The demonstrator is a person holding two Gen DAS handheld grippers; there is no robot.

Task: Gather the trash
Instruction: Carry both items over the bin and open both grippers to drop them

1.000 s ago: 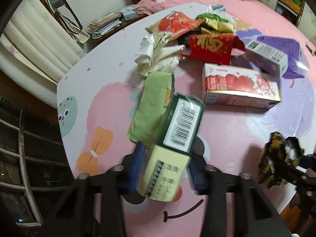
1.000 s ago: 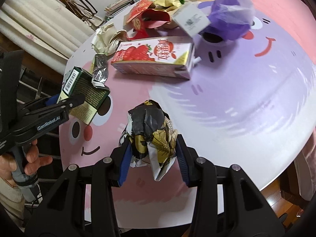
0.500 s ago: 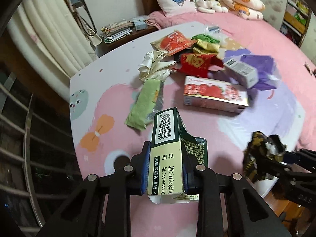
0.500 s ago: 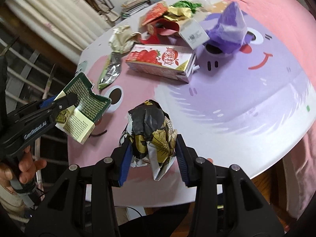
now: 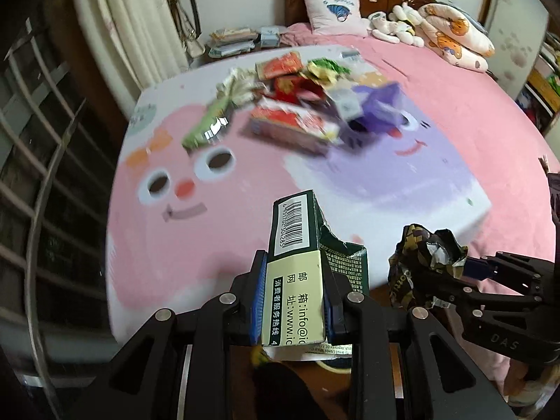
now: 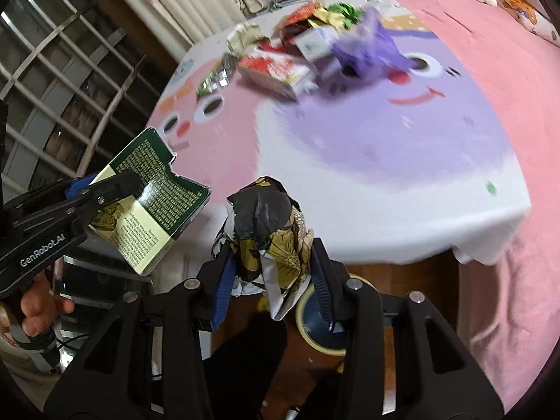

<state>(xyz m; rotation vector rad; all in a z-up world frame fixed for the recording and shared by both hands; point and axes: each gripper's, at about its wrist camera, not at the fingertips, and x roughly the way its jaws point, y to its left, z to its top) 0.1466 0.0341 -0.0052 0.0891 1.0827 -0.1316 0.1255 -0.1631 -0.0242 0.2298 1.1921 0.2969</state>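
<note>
We grip a green box (image 5: 297,273) in our left gripper (image 5: 292,301) | right gripper (image 6: 271,273) clamps crumpled wrapper (image 6: 269,238) | both past table (image 6: 402,224) edge | round bin (image 6: 325,329) directly under right gripper, nearer it

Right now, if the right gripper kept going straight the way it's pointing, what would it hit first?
Probably the table edge, just ahead of the crumpled wrapper that the right gripper holds. Depth is unclear, so it could instead pass below the edge.
</note>
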